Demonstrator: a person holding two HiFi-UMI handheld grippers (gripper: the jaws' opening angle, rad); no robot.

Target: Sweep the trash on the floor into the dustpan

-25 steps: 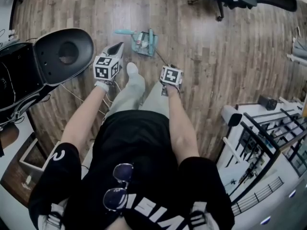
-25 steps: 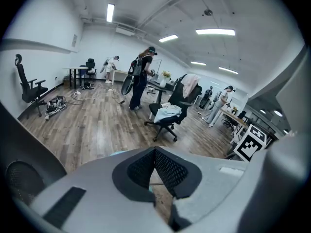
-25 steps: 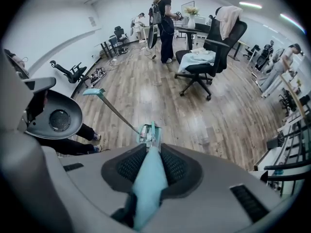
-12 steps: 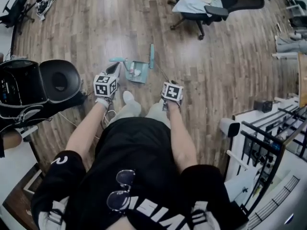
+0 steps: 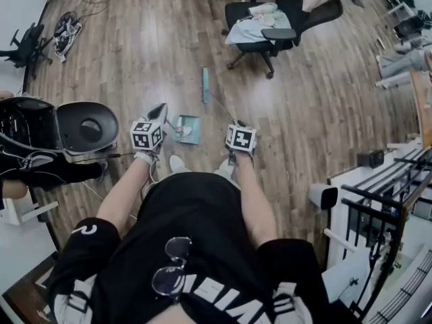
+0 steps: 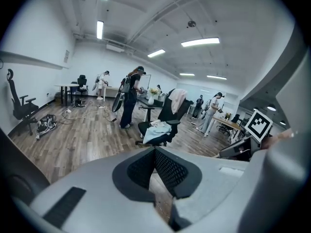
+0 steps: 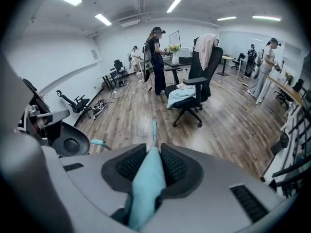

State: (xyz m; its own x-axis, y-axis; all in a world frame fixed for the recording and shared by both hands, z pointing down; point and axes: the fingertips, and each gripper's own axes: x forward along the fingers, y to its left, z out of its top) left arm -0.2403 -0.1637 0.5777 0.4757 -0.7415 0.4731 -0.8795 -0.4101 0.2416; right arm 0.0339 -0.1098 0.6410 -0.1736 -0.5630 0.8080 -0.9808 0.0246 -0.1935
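A teal dustpan (image 5: 188, 129) sits on the wood floor between my two grippers, with a small pale bit of trash inside it. My right gripper (image 5: 239, 123) is shut on the teal broom handle (image 7: 148, 183). The thin shaft runs forward to the teal broom head (image 5: 205, 85), which lies beyond the dustpan and apart from it. The same broom head (image 7: 154, 128) shows just past my right gripper (image 7: 154, 149). My left gripper (image 5: 159, 112) is just left of the dustpan. In the left gripper view my left gripper (image 6: 155, 152) has its pads meeting, with nothing visible between them.
A black office chair (image 5: 266, 29) draped with clothes stands ahead. A black round seat (image 5: 84, 125) and dark equipment are close on the left. A white and black rack (image 5: 378, 201) is to the right. Cables (image 5: 67, 29) lie far left. Several people stand across the room.
The head view has lifted and takes in more of the room. The broom head has moved from beside the dustpan to the floor beyond it. Both grippers keep their hold.
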